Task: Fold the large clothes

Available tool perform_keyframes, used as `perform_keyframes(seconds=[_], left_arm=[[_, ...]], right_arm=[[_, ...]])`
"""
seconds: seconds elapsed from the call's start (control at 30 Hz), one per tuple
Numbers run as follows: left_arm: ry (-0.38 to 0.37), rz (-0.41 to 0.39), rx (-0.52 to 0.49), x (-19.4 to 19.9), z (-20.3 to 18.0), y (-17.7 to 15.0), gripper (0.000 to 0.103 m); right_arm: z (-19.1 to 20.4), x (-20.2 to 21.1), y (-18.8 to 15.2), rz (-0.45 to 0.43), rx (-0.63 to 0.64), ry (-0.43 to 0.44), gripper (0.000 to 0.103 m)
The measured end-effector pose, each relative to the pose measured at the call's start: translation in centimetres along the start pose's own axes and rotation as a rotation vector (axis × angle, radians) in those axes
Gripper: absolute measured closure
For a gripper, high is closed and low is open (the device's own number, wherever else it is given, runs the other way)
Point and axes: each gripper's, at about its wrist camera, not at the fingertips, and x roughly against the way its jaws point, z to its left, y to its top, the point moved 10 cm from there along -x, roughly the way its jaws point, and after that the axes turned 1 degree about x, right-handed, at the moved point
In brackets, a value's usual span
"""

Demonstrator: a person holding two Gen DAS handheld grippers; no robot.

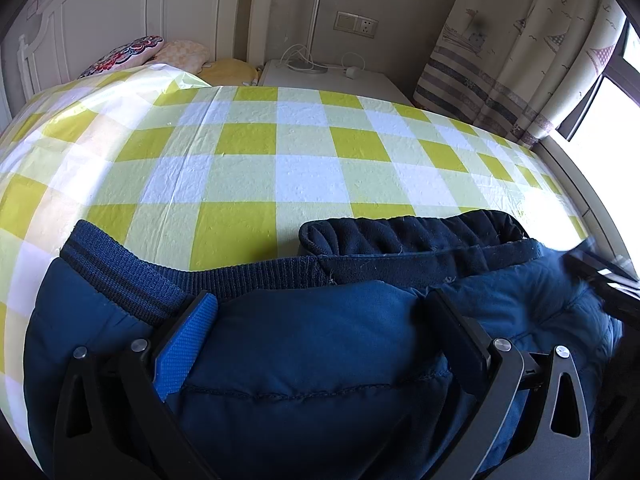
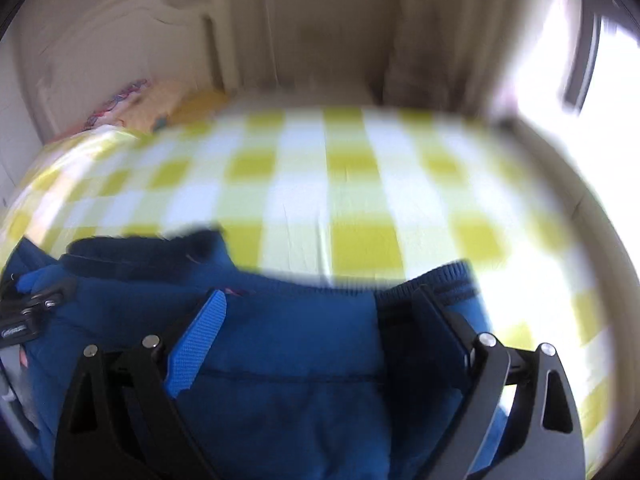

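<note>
A navy padded jacket (image 1: 320,360) lies bunched at the near edge of a bed with a yellow and white checked sheet (image 1: 280,140). Its ribbed knit band (image 1: 132,268) runs along the left, and a dark fleece-lined part (image 1: 412,236) lies folded at the far right. My left gripper (image 1: 320,300) stands open with its fingers wide apart, jacket fabric bulging between them. In the blurred right wrist view, my right gripper (image 2: 320,294) is also open over the jacket (image 2: 288,344), near a ribbed cuff (image 2: 440,280). The left gripper (image 2: 28,312) shows at that view's left edge.
Pillows (image 1: 132,52) lie at the head of the bed by a white headboard (image 1: 100,12). A white nightstand (image 1: 332,76) with a lamp base and cables stands behind. A patterned curtain (image 1: 500,52) and bright window (image 1: 608,100) are on the right.
</note>
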Motion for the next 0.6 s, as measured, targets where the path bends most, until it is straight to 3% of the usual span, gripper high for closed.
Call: perform_keyframes(seconds=[0.1, 0.2, 0.27, 0.37, 0.43, 0.47, 0.53, 0.6], left_arm=[[0.001, 0.000, 0.000, 0.0, 0.1, 0.0, 0.004], [0.004, 0.001, -0.003, 0.0, 0.1, 0.0, 0.004], [0.004, 0.003, -0.003, 0.0, 0.1, 0.0, 0.004], [0.003, 0.001, -0.003, 0.0, 0.1, 0.0, 0.004], [0.002, 0.000, -0.002, 0.0, 0.2, 0.1, 0.004], [-0.001, -0.001, 0.001, 0.0, 0.2, 0.1, 0.004], [0.004, 0.005, 0.000, 0.0, 0.3, 0.1, 0.004], [0.080, 0.001, -0.023, 0.6, 0.2, 0.4, 0.004]], right_arm=[[-0.8, 0.0, 0.4, 0.011, -0.059, 0.051, 0.012], [-0.5, 3.5, 1.4, -0.117, -0.053, -0.025, 0.012], [2.3, 5.0, 1.6, -0.145, 0.015, 0.021, 0.010], [7.9, 4.5, 0.4, -0.074, 0.217, 0.071, 0.004], [10.5, 1.6, -1.7, -0.002, 0.363, 0.017, 0.003], [11.1, 0.1, -2.7, 0.034, 0.385, -0.014, 0.002], [11.4, -0.3, -2.8, 0.022, 0.390, -0.024, 0.002], [11.3, -0.4, -2.9, 0.024, 0.368, 0.005, 0.002]])
